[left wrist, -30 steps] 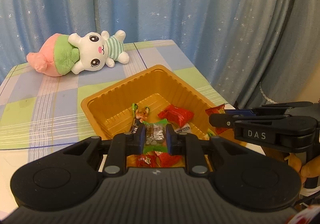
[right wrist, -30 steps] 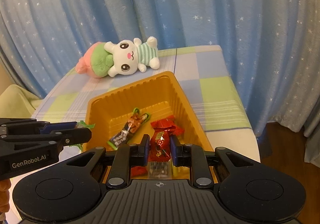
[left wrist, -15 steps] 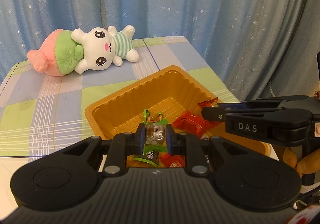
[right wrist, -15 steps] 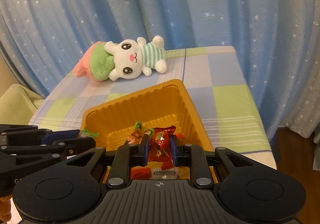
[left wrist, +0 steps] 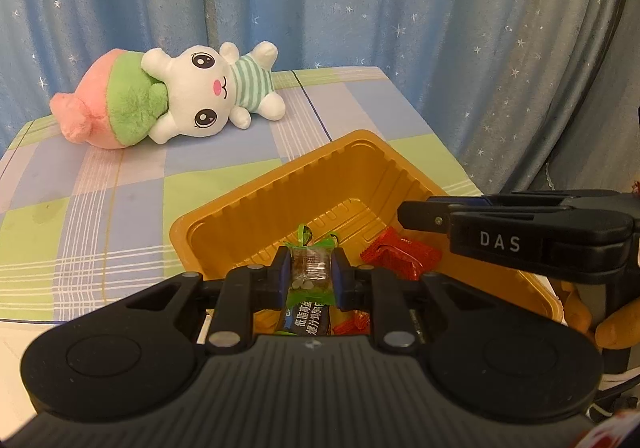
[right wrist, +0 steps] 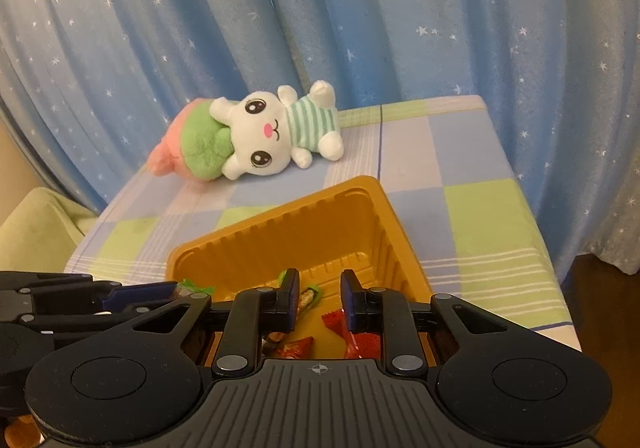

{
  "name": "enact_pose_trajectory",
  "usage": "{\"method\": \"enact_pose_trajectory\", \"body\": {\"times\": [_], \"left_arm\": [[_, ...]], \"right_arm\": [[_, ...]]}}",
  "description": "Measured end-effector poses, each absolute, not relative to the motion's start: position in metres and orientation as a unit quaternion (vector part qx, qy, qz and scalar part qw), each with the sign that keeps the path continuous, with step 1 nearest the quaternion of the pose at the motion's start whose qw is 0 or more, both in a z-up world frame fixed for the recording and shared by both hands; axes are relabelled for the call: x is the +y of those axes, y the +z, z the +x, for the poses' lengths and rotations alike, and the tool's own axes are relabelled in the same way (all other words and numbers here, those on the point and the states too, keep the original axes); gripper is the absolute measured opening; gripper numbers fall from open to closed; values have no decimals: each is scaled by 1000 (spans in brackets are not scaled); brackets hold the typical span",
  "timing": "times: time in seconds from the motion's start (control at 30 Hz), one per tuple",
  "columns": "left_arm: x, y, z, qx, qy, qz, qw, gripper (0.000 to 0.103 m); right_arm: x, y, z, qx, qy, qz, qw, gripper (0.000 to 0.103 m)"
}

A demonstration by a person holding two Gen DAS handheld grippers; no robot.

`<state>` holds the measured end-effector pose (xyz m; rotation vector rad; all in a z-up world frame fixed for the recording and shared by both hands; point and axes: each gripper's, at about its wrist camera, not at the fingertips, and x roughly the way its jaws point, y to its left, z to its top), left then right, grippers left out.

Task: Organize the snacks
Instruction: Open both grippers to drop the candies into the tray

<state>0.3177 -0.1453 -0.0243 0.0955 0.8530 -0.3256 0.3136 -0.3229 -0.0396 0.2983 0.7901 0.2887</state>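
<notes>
Over the orange tray (left wrist: 240, 204), the left gripper (left wrist: 310, 272) was clamped on a green-ended candy (left wrist: 310, 274); the wrapper sat squeezed between both pads, green twist sticking up past the fingertips. Right gripper (right wrist: 320, 296) was spread wide with nothing between its fingers, hovering above the tray's near end. Seen from the left wrist cam, the right unit's "DAS" body crossed in from the right, above the tray's right rim.

Tray contents, as far as visible: red wrapped snack (left wrist: 400, 254) on the floor right of the left fingers, dark packet with Chinese print (left wrist: 306, 322) directly under the held candy, more red wrappers (right wrist: 354, 332) and a brown-and-green candy (right wrist: 310, 296) below the right fingers. Exact count unclear, grippers block the near part.

Tray sat on the checked tablecloth (right wrist: 480, 208). Plush bunny (left wrist: 200, 100) lay on its side at the table's far end, well apart from the tray. Blue star curtain (right wrist: 360, 8) behind.
</notes>
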Motion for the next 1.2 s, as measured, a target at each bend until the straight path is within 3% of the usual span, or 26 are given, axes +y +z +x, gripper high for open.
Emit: {"method": "enact_pose_trajectory", "body": {"times": [0.63, 0.7, 0.8, 0.87, 1.2], "left_arm": [[-156, -27, 326, 411, -167, 46, 895, 19], [-156, -25, 325, 409, -167, 46, 896, 19], [-155, -24, 322, 410, -166, 43, 896, 22], [-153, -22, 318, 409, -165, 42, 896, 30], [-139, -7, 288, 402, -157, 39, 901, 48]], "right_arm": [[-338, -41, 301, 388, 121, 163, 899, 26], [-340, -40, 299, 386, 120, 165, 900, 29], [-342, -37, 294, 381, 116, 170, 901, 46], [-343, -35, 290, 377, 114, 174, 903, 55], [-345, -26, 264, 377, 106, 189, 901, 68]]}}
